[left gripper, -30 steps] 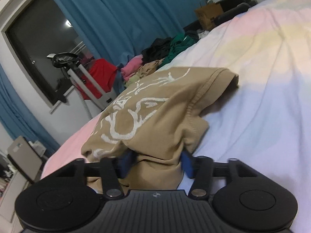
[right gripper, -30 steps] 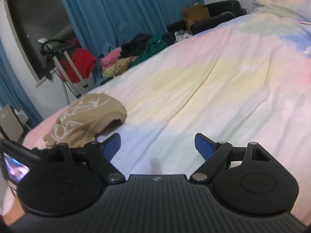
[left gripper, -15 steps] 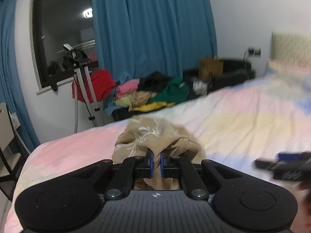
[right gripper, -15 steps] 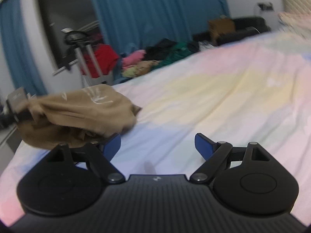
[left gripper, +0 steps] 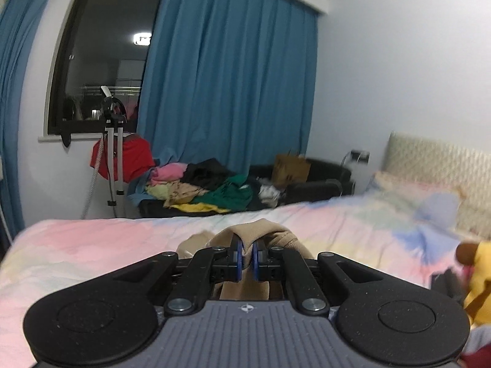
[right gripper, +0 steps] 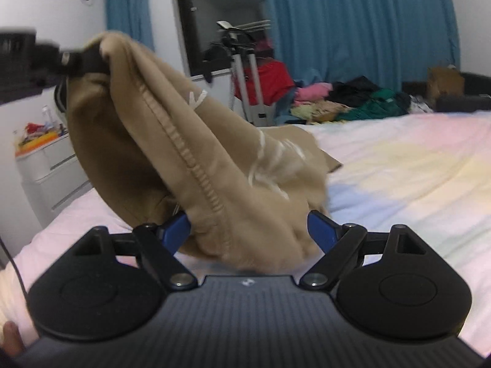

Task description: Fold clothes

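Garment count on the bed (right gripper: 414, 165): one, a tan shirt (right gripper: 196, 159) with white line print. Your left hand-held gripper (left gripper: 248, 259) has its two blue pads pressed together on a fold of that shirt; in the left wrist view the cloth bulges over and drops between the pads. In the right wrist view the same left hand-held gripper (right gripper: 70, 58) sits at upper left, and the shirt hangs from it in a slanted drape down to the bed, its far part resting on the pastel sheet.

Your right hand-held gripper (right gripper: 248, 230) stands spread wide. Its two blue pads (right gripper: 175, 230) sit one on either side of the shirt's lower bunch, beside a ribbed hem seam. The cloth lies between them; the left pad sits at the cloth's edge, the right pad close beside it, and whether either touches you cannot tell from the blur.

Relative to the bed:
- Beyond its far side, one pile of loose clothes (left gripper: 208, 187) on a dark low seat: pink, black, green, yellow and tan pieces, exact count not readable.
- One brown paper bag (left gripper: 290, 167) on that seat, toward the headboard (left gripper: 435, 165).
- One metal stand (left gripper: 115, 153) by the window, carrying one red garment (left gripper: 135, 156).
- One white drawer unit (right gripper: 52, 168) off its foot-end corner, with small clutter on top.
- Blue curtains (left gripper: 233, 86) behind.

At the right edge of the left wrist view, a yellow sleeve (left gripper: 480, 276).
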Tool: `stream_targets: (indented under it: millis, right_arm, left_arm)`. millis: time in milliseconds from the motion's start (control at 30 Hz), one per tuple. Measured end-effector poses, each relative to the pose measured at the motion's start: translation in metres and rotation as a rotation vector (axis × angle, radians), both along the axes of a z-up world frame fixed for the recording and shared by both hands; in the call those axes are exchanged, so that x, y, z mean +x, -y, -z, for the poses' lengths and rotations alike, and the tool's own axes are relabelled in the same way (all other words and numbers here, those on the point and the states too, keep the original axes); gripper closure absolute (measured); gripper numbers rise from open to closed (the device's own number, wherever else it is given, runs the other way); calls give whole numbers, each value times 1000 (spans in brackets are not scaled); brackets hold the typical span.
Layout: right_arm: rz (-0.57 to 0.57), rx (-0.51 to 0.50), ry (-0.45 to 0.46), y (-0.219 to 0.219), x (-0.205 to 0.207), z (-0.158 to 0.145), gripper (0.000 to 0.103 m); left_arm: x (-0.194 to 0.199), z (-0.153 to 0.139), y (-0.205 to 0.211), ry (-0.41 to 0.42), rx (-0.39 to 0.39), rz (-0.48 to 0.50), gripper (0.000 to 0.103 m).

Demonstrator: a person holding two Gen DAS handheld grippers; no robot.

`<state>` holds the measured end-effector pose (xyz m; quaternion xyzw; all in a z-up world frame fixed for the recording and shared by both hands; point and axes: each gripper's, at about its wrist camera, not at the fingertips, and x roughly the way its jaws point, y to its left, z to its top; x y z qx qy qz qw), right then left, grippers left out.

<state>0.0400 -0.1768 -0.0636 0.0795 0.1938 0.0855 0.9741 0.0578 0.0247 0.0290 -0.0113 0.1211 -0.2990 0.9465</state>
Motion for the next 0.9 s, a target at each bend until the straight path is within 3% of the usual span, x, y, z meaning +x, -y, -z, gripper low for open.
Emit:
stream_targets:
  millis: [100,200,267,433,567,733,900]
  right_arm:
    - [-8,15,-17,-10,9,5,18]
    - [-4,47,-97,-15,23,18,18]
    - [-13,48,-127,-19,27,25,18]
    - [9,-45,-117,-36,30,31,18]
    - [87,-8,-112,-20,29,21,18]
    - [210,76,-137,20,23,9,18]
    - [253,47,-207,41,25,8,18]
  left_arm:
    - [5,15,-11,-16,-22,-16,96]
    - [23,35,-22,-89,-45,-59,96]
    - [34,45,-25,-109,-24,-77,96]
    - [56,56,-29,-129,-15,-113,96]
    - [71,65,-24,-164,28,-157,96]
    - [65,73,-17,-166,66,-130,96]
    - [54,67,-13,-148,12,-81,96]
